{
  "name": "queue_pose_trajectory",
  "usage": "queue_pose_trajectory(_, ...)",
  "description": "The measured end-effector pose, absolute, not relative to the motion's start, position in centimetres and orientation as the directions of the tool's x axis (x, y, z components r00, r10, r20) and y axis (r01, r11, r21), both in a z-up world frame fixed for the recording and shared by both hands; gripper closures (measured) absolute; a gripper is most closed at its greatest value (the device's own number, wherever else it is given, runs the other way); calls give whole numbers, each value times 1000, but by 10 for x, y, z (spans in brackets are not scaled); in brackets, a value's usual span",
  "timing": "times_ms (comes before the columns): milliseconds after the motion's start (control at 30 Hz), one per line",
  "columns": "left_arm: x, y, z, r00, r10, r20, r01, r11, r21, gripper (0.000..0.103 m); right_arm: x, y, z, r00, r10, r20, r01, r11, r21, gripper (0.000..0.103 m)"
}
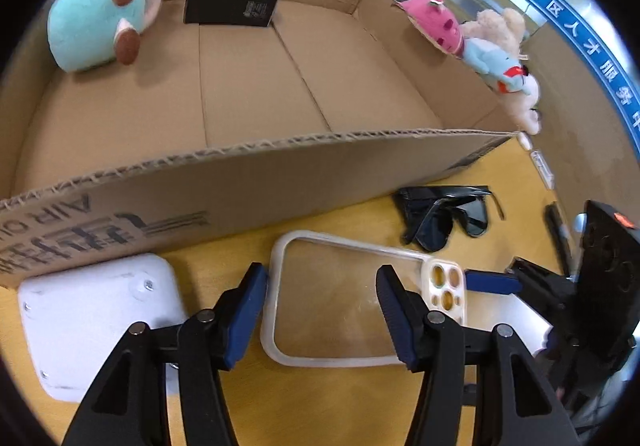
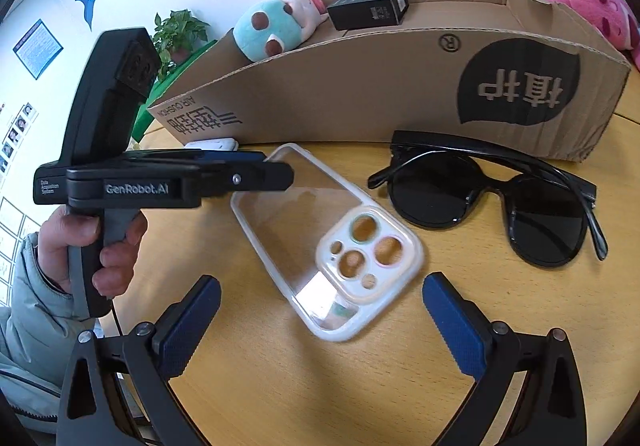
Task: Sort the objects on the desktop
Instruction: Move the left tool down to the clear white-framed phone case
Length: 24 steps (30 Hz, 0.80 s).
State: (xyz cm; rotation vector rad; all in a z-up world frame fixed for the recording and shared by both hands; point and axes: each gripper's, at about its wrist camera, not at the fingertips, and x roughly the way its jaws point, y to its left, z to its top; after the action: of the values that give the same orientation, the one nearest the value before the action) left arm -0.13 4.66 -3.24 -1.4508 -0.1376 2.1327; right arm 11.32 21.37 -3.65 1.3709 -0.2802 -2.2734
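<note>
A clear phone case [image 1: 336, 294] [image 2: 320, 238] with a white rim lies flat on the wooden table. My left gripper [image 1: 322, 300] is open, its jaws either side of the case's near end; it shows from the side in the right wrist view [image 2: 276, 176]. My right gripper [image 2: 320, 322] is open just short of the case's camera end; its blue fingertip [image 1: 492, 282] shows in the left wrist view. Black sunglasses [image 1: 448, 218] [image 2: 492, 202] lie folded beside the case. A cardboard box [image 1: 240, 174] [image 2: 360, 86] holds a teal plush [image 1: 96, 22] [image 2: 268, 26] and a black carton [image 1: 230, 0] [image 2: 368, 8].
A white flat device [image 1: 96, 318] [image 2: 212, 144] lies against the box's front wall. Pink and beige plush toys [image 1: 480, 34] [image 2: 596, 6] sit outside the box's far right end. A pen-like item [image 1: 542, 166] lies near that corner.
</note>
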Motion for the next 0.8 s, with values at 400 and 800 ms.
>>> queue_pose_trajectory(400, 34, 45, 7, -318, 621, -716, -471, -759, -449, 48, 123, 206, -4, -464, -542, -701, 378, -836, 397, 2)
queue_pose_trajectory(800, 3, 50, -32, -244, 516, -821, -396, -826, -401, 45, 123, 241, -29, -443, -487, -753, 193, -871, 451, 2)
